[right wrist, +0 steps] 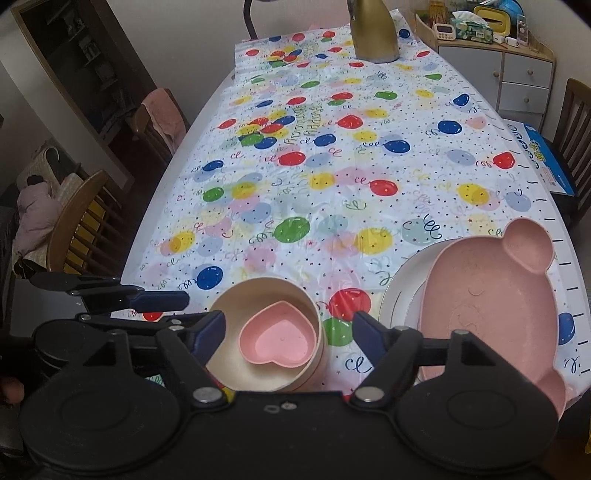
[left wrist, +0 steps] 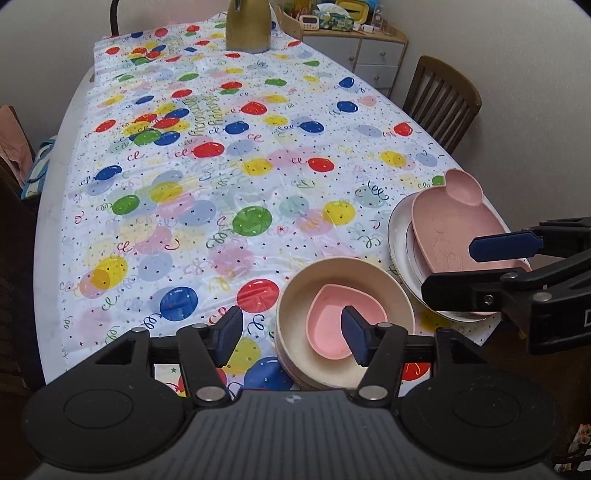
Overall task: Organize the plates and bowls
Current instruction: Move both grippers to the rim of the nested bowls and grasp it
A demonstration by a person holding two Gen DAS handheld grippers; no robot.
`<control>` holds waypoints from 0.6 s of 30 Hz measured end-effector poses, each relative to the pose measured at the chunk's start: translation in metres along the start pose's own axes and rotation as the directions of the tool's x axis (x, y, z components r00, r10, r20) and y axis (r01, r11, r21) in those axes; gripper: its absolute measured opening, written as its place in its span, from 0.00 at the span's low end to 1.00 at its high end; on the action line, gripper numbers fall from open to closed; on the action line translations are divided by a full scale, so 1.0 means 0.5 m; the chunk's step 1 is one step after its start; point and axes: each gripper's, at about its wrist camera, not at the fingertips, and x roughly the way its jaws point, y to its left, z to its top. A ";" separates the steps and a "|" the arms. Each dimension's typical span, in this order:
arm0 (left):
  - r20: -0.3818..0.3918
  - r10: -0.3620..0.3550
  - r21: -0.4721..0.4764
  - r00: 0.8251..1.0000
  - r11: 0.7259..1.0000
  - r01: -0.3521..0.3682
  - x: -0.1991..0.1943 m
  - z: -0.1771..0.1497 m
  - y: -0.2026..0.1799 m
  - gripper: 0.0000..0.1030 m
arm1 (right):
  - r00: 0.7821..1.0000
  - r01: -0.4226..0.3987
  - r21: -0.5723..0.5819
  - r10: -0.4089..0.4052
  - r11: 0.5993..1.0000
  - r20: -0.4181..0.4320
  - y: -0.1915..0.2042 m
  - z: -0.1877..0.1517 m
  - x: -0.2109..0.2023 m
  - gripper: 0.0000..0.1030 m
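L gripper (left wrist: 291, 338): jaws wide apart, nothing held; hovers above near table edge, its R pad over the small pink heart-shaped bowl (left wrist: 341, 325). Heart bowl sits nested inside the larger cream round bowl (left wrist: 295, 306), which tops a short stack of similar bowls w/ pinkish rims showing underneath. Stack rests on the balloon-print plastic tablecloth (left wrist: 207, 177).

R of bowls, w/ a strip of cloth between: white round plate w/ thin rim line (left wrist: 397, 236), carrying the pink bear-shaped divided plate (left wrist: 447, 218), ear compartment pointing to far side.

R gripper (right wrist: 288, 334): jaws also wide, empty; aimed at the gap between bowl stack and plates, above near edge. In L wrist view its upper finger overlaps the bear plate; contact can't be told.

Far end: gold-coloured metal jug (left wrist: 247, 29).
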 end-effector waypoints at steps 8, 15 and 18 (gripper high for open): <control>0.019 -0.005 -0.052 1.000 0.999 0.005 -0.011 -0.008 0.021 0.72 | 0.999 -0.031 0.027 0.030 0.999 0.028 -0.010 -0.011 -0.015 0.94; -0.002 -0.017 -0.091 1.000 0.996 0.017 0.016 -0.020 0.030 0.73 | 0.999 -0.016 0.094 0.013 0.995 0.031 -0.021 -0.033 -0.001 0.98; -0.012 -0.025 -0.100 1.000 0.995 0.024 0.034 -0.022 0.029 0.73 | 1.000 0.009 0.147 -0.012 0.989 0.017 -0.027 -0.041 0.012 0.98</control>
